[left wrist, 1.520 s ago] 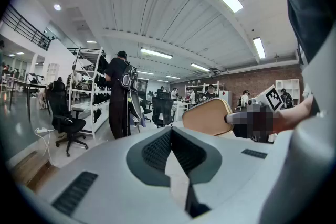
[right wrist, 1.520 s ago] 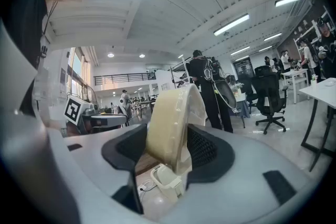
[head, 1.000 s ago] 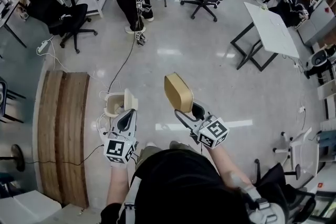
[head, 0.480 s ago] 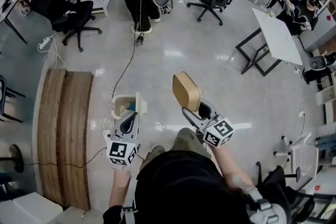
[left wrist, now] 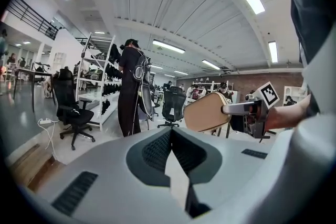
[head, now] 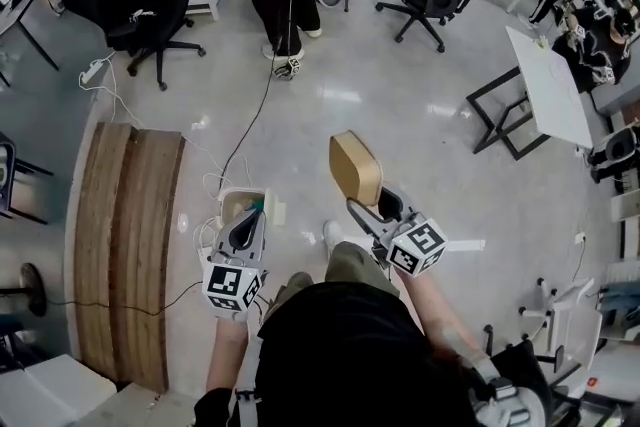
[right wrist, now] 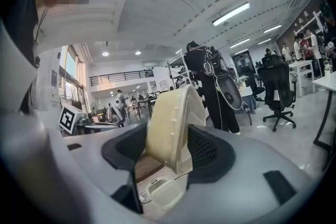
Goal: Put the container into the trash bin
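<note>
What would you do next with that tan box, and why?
Probably swing the right gripper to the left and down. It clamps the container in the air, off to the side of the trash bin, which stands open on the floor by the left gripper.

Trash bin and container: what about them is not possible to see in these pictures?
1. What lies in the trash bin: in the head view the left gripper covers most of its opening; in the right gripper view it is small, low between the jaws.
2. What the container holds: every view shows only its outer shell, clamped in the right gripper.
</note>
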Demonstrator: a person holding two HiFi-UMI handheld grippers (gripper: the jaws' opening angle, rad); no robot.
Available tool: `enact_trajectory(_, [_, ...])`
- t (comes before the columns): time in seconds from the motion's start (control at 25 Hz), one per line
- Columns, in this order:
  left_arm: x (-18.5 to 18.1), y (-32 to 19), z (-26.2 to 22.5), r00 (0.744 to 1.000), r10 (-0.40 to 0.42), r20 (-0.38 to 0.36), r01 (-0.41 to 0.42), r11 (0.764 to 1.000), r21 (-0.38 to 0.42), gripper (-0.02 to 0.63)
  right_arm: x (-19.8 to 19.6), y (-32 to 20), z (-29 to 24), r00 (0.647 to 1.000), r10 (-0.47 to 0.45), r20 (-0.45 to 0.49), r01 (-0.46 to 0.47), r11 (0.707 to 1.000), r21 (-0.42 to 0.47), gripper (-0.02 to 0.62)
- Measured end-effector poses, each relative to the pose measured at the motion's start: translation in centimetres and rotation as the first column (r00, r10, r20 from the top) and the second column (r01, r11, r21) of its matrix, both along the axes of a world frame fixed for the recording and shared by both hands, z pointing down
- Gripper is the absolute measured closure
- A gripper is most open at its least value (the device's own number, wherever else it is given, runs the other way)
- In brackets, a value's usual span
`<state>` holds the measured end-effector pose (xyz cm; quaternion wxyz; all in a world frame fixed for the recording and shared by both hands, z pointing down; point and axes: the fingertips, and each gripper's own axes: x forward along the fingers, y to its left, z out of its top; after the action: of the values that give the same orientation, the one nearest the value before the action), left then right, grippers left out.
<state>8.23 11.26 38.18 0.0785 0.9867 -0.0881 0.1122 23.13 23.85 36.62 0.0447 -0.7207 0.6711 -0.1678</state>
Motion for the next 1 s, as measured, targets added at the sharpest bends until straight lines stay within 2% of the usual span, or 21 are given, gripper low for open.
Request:
enact_trajectory(0.32, [6.3, -3.5, -0.7, 0.993, -0.113, 0.021, 0.112, 0.994, 0.013, 0.600, 7.3, -4.8, 0.1, 0.993, -0.110, 0.031, 0.110, 0.994, 0.007, 0.339])
enact_trajectory(0.6, [9.9, -5.5, -0.7, 0.971, -0.235, 0.044, 0.234, 0.972, 0.027, 0.599, 11.7, -9.1, 0.8, 0.968, -0.244, 0.057, 0.243, 0.970, 0.016, 0.339])
enact_trajectory(0.76, [10.0, -5.9, 0.2, 0.950, -0.303, 0.078, 0.301, 0.953, 0.033, 0.600, 12.7, -11.6, 2.2, 0.948, -0.305, 0.088, 0.307, 0.952, -0.002, 0.341])
enact_trajectory(1.0, [7.1, -7.7, 1.1, 0.903, -0.416, 0.103, 0.417, 0.909, 0.013, 0.598, 11.0, -15.5, 2.8, 0.908, -0.404, 0.113, 0.408, 0.913, -0.007, 0.341])
